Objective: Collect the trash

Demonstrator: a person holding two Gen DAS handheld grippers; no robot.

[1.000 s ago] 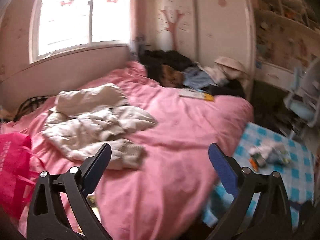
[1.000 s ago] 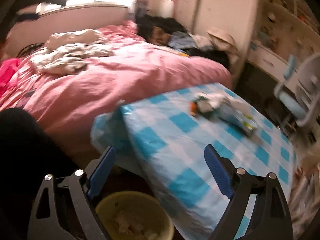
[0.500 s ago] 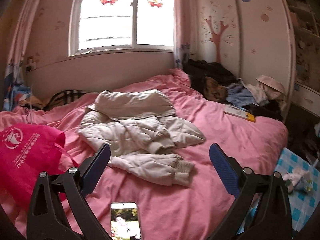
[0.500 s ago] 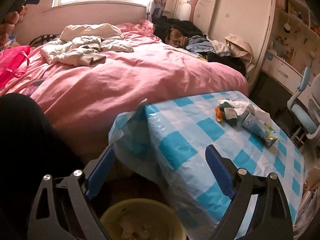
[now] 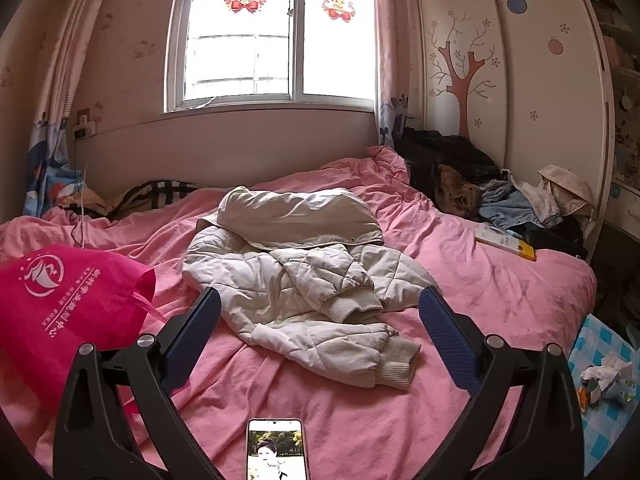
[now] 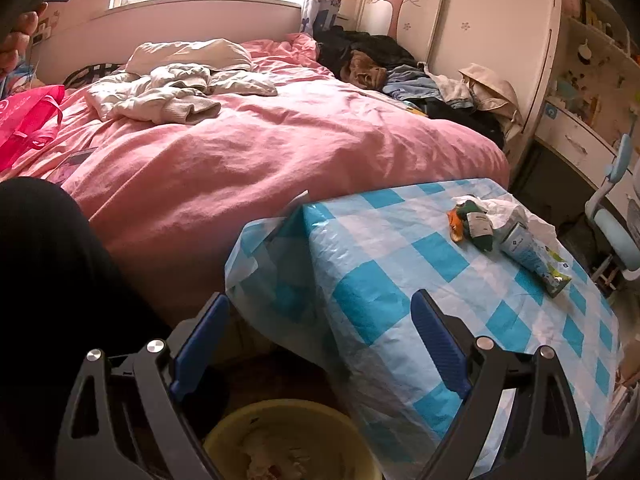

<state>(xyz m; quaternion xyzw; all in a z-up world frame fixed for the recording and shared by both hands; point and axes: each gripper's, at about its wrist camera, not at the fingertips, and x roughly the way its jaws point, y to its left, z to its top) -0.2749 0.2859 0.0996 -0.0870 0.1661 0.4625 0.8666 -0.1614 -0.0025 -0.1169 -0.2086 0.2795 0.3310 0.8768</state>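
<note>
The trash [image 6: 506, 236] lies in a small heap on the far right part of the tabletop [image 6: 400, 280], which wears a blue-and-white checked cover: an orange scrap and a dark green wrapper on the left of the heap, crumpled white paper behind, and a pale tube-like pouch trailing to the near right. All pieces touch or overlap. A yellow bin [image 6: 292, 440] with paper already inside stands on the floor at the near left corner of the tabletop, just below the right tool [image 6: 320, 328].

The right tool hangs released, jaws wide, above the bin and well short of the heap. The left tool [image 5: 320, 320] is likewise spread and empty, aimed over the pink bed [image 5: 500, 280] at a cream jacket [image 5: 304, 280]; a phone [image 5: 276, 452] lies on the bed below it, and the same heap shows at the right edge of its view.

The step in hand looks like the reach for a first piece. The right tool is the better placed. It probably does best to travel far and right across the tabletop, come down on the outermost piece, the pouch, and close across its narrow width rather than along its length. Pinching low risks gathering the loose cover, so the pads should meet just above it.
</note>
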